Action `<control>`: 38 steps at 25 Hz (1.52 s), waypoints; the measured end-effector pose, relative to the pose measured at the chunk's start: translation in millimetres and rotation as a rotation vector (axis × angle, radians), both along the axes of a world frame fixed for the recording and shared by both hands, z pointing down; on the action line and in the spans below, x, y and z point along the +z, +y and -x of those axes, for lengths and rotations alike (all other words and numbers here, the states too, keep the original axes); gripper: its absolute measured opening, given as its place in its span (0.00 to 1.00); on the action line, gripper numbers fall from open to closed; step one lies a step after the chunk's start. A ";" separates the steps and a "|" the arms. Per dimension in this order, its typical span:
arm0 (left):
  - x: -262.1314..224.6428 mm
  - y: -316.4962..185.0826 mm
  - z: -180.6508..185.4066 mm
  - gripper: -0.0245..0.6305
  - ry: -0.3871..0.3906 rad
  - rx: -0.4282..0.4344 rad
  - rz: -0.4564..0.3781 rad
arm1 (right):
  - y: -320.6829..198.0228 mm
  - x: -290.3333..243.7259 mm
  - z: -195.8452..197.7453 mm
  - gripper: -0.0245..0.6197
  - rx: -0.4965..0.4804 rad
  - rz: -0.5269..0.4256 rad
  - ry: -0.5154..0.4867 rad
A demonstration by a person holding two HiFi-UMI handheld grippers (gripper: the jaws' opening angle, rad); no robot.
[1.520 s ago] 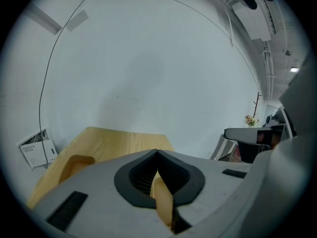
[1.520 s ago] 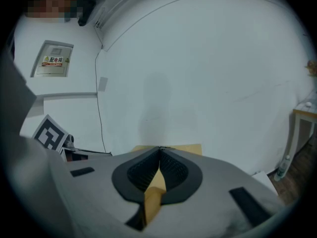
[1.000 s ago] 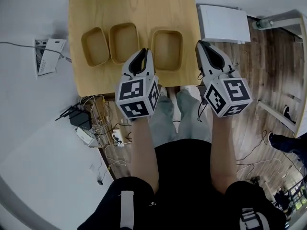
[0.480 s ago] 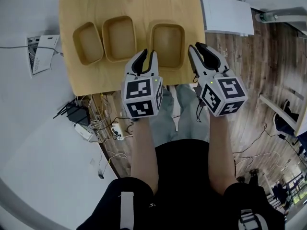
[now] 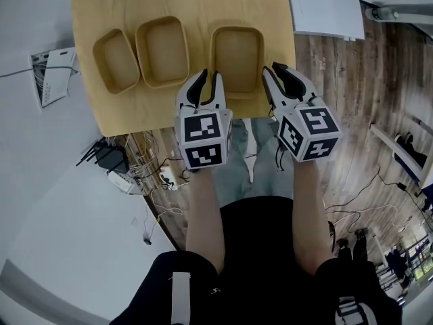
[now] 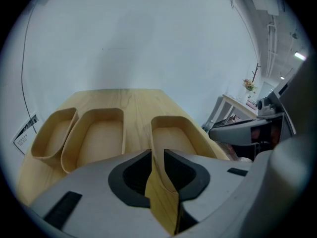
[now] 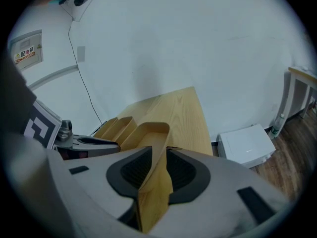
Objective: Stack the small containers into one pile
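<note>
**Tan wood, grey tongs, black-and-white squares**

The worktop (image 5: 203, 5) is pale honey wood with a fine grain. On it, the left container (image 5: 116, 59), middle container (image 5: 162, 49) and right container (image 5: 236, 56) are the same plain tan. The left tongs (image 5: 209, 80) and right tongs (image 5: 274, 73) are light grey with black pads (image 6: 129, 175) and black-and-white square markers (image 5: 201, 128). The right tongs' jaws have just been opening, with the right container's tan wall between them. Right of the worktop are a white box (image 5: 325, 9) and brown plank floor (image 5: 352, 80); left of it the floor is off-white
</note>
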State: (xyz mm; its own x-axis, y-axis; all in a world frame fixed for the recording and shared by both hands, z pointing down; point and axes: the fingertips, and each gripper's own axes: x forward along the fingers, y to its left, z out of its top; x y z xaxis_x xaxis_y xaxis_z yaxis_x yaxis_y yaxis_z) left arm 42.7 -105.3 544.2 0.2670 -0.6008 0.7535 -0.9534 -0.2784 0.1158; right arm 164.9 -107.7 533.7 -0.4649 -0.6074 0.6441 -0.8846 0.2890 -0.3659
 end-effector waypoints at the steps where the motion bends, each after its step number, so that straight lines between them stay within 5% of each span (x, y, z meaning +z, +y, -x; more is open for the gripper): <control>1: 2.3 0.6 -0.1 0.18 -0.001 0.002 0.006 | 1.0 2.6 1.5 0.19 -0.002 0.008 0.000; 19: 23.5 15.2 -7.0 0.18 -0.013 0.054 0.061 | 19.2 28.3 13.5 0.16 0.028 0.094 -0.033; 38: -70.9 -1.2 -6.5 0.11 0.024 -0.020 -0.147 | -2.7 -48.8 12.4 0.10 0.016 -0.043 -0.034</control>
State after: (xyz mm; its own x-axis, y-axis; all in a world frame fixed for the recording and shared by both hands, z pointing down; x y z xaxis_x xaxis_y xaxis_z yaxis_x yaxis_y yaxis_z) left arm 49.2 -106.5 473.2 0.2707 -0.7097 0.6504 -0.9564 -0.2752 0.0978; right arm 152.4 -110.4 484.8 -0.4755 -0.6422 0.6013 -0.8768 0.2907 -0.3829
